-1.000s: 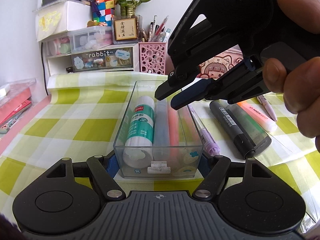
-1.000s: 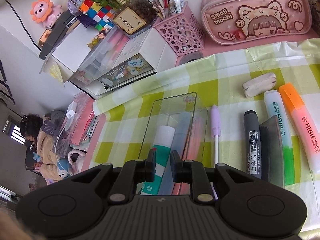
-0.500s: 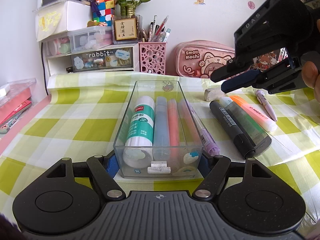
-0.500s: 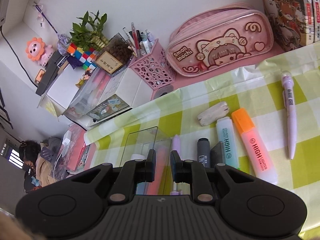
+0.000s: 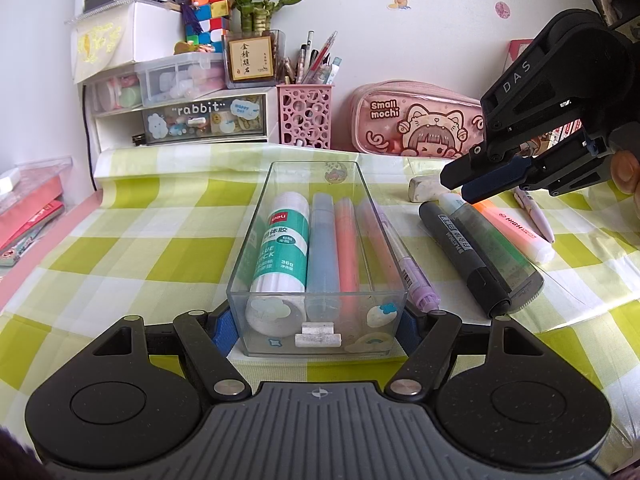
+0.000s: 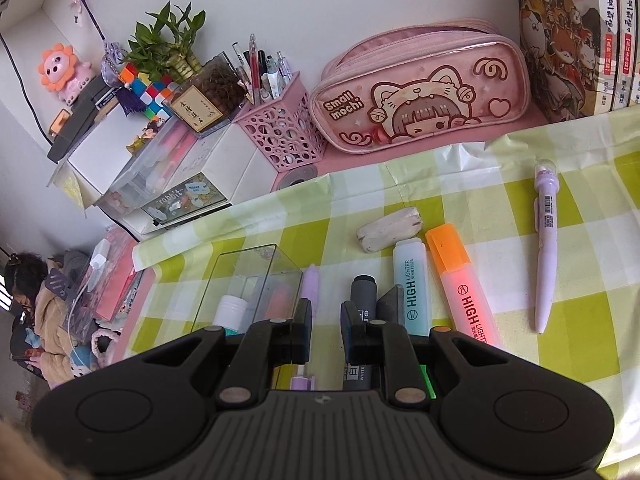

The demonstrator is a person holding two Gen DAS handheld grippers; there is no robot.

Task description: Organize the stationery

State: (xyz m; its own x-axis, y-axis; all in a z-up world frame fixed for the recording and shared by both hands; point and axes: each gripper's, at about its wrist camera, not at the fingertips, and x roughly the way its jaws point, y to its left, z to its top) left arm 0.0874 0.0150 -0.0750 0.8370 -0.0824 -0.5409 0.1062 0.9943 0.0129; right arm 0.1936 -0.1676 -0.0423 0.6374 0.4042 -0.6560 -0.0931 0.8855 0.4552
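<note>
A clear plastic box [image 5: 256,216] holds a glue stick [image 5: 282,250], a blue marker [image 5: 323,256] and pink-orange pens. My left gripper [image 5: 318,322] grips the box's near end between its fingers. My right gripper [image 6: 325,326] hovers empty, jaws slightly apart, above a black whiteboard marker [image 6: 363,290] and a purple pen [image 6: 310,284]; it also shows in the left wrist view [image 5: 460,186]. Beside them lie a mint highlighter [image 6: 410,280], an orange highlighter [image 6: 460,284], an eraser [image 6: 390,229] and a lilac pen [image 6: 546,248].
A pink pencil case [image 6: 424,92], a pink pen cup [image 6: 276,128], drawer organisers [image 5: 192,116] and books [image 6: 576,36] line the back wall. A grey flat case [image 5: 502,256] lies against the markers. A green checked cloth [image 5: 140,240] covers the table.
My right gripper has moved away from above the box, to the right and lower over the loose markers. The left gripper and the box have not moved.
</note>
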